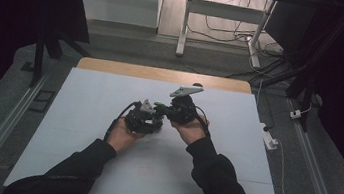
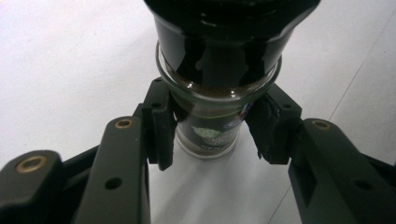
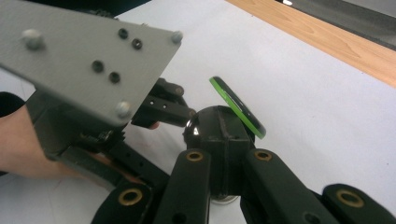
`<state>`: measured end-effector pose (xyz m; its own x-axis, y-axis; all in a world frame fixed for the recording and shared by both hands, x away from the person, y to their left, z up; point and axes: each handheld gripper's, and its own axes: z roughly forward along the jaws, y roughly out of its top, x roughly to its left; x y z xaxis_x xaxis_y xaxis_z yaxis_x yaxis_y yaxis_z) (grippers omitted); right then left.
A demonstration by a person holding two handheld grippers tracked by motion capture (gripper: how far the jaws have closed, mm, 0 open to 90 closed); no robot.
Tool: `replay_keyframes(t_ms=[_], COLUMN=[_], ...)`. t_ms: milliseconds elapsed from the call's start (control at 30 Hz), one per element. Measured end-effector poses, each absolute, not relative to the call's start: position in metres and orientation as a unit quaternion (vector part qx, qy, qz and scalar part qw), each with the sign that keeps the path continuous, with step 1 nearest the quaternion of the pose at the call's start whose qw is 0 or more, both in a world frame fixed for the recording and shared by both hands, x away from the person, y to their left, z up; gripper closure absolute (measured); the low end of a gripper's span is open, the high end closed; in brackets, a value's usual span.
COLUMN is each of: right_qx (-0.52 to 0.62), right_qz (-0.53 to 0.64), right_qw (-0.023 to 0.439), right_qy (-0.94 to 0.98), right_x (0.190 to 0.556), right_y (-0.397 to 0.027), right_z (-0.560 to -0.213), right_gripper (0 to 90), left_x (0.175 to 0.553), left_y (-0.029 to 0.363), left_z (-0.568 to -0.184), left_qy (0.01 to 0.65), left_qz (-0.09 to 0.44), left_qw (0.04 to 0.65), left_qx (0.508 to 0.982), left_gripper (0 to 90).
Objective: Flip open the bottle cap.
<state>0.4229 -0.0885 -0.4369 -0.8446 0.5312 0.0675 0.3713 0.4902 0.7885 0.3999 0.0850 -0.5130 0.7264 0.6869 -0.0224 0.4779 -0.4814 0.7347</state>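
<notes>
— Left gripper [image 2: 212,135] was clamped on the glass body of the jar [image 2: 208,128], wasn't it?

— Yes; its pads pressed the glass from both sides, just under the shoulder, and the jar stood upright on the white table [image 1: 83,105], near the middle.

— And the right gripper [image 3: 224,140]?

— Closed around the black cap [image 3: 215,128] from above. In the high view both hands met at that one spot, left gripper [image 1: 143,119] low, right gripper [image 1: 181,109] just beside and a little higher.

— How far along did it look?

— Both grips were set. A green-edged flip lid [image 3: 237,106] stood tilted up off the cap, so the top looked partly opened. I judged the cap itself was not yet off; twisting or lifting it remained.

— What did the jar look like?

— Small, clear glass, filled with something dark brown nearly to the neck, a partly hidden label low down, and a glossy black cap wider than the body.
</notes>
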Motion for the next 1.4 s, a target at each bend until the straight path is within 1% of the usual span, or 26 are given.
replay_keyframes(t_ms=[467, 833, 1000, 1033, 1100, 1200, 1233, 1300, 1400], right_qx=[0.283, 0.282, 0.281, 0.281, 0.280, 0.281, 0.283, 0.284, 0.285], right_qz=[0.434, 0.434, 0.436, 0.437, 0.438, 0.442, 0.442, 0.444, 0.443], right_qw=[0.094, 0.097, 0.102, 0.102, 0.102, 0.107, 0.108, 0.110, 0.113], right_qy=[0.850, 0.850, 0.849, 0.849, 0.848, 0.846, 0.844, 0.843, 0.843], right_x=[0.438, 0.436, 0.431, 0.430, 0.428, 0.425, 0.423, 0.421, 0.418], right_y=[-0.087, -0.090, -0.092, -0.092, -0.093, -0.095, -0.096, -0.097, -0.099], right_z=[-0.438, -0.439, -0.438, -0.437, -0.436, -0.433, -0.432, -0.431, -0.429], right_gripper=[89.7, 89.5, 83.5, 82.4, 79.8, 75.2, 73.7, 71.2, 66.3], left_x=[0.400, 0.401, 0.402, 0.402, 0.402, 0.401, 0.402, 0.403, 0.401], left_y=[0.085, 0.086, 0.086, 0.086, 0.087, 0.092, 0.094, 0.098, 0.102], left_z=[-0.513, -0.513, -0.512, -0.511, -0.508, -0.504, -0.502, -0.500, -0.498], left_qy=[0.339, 0.337, 0.332, 0.331, 0.334, 0.339, 0.342, 0.349, 0.352], left_qz=[0.138, 0.138, 0.139, 0.140, 0.138, 0.133, 0.124, 0.105, 0.088], left_qw=[0.375, 0.376, 0.371, 0.369, 0.370, 0.374, 0.377, 0.381, 0.381], left_qx=[0.852, 0.852, 0.856, 0.857, 0.856, 0.853, 0.852, 0.850, 0.850], left_gripper=[54.3, 54.0, 52.8, 51.6, 45.6, 42.7, 41.8, 37.3, 32.1])
